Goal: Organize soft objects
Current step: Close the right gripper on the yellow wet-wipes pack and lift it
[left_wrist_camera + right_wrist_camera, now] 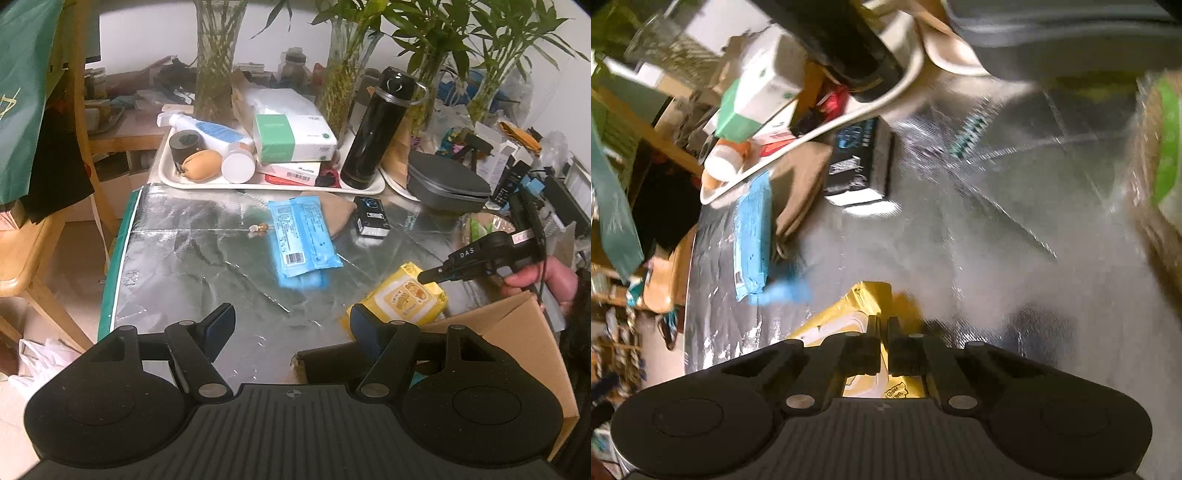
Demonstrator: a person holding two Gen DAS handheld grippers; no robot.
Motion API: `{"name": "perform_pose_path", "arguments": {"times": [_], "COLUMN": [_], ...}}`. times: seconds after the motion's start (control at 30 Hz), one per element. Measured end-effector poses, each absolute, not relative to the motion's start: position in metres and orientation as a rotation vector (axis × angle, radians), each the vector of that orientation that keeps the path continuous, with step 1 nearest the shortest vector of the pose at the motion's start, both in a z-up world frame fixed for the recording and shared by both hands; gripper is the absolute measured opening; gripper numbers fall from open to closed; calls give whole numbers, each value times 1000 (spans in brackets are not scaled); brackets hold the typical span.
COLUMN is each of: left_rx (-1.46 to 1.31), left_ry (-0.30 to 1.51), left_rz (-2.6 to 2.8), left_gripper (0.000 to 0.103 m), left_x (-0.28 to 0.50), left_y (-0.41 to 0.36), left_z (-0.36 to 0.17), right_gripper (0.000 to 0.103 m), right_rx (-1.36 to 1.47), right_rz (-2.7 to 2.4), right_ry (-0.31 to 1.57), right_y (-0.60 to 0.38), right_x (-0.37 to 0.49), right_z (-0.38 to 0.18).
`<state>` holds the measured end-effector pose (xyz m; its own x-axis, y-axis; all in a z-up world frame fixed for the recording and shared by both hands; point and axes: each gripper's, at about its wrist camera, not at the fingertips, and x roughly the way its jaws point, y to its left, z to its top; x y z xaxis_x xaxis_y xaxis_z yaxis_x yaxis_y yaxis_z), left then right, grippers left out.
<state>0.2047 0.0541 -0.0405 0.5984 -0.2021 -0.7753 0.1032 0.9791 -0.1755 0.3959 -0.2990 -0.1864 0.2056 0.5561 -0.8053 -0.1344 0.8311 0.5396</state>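
Observation:
A yellow wipes pack is held at the table's front right, above the edge of a cardboard box. My right gripper is shut on the pack's far edge; in the right wrist view its fingers pinch the yellow pack. A blue wipes pack lies flat mid-table, also in the right wrist view. My left gripper is open and empty above the table's front edge, its right finger next to the yellow pack.
A white tray at the back holds a tissue box, a spray bottle, a black flask and small jars. A black box, a tan pouch, a grey case and plant vases stand around. A wooden chair is at left.

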Motion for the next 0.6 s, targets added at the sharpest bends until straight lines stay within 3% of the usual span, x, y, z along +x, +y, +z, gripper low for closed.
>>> {"name": "perform_pose_path", "arguments": {"times": [0.5, 0.6], "left_rx": [-128, -135], "left_ry": [895, 894], "left_rz": [-195, -190], "left_gripper": [68, 68], "left_x": [201, 202], "left_y": [54, 56], "left_z": [-35, -36], "right_gripper": [3, 9], "right_rx": [-64, -79], "right_rz": [529, 520], "right_ry": [1089, 1069], "right_y": [-270, -266], "right_x": [438, 448], "right_z": [-158, -158]}}
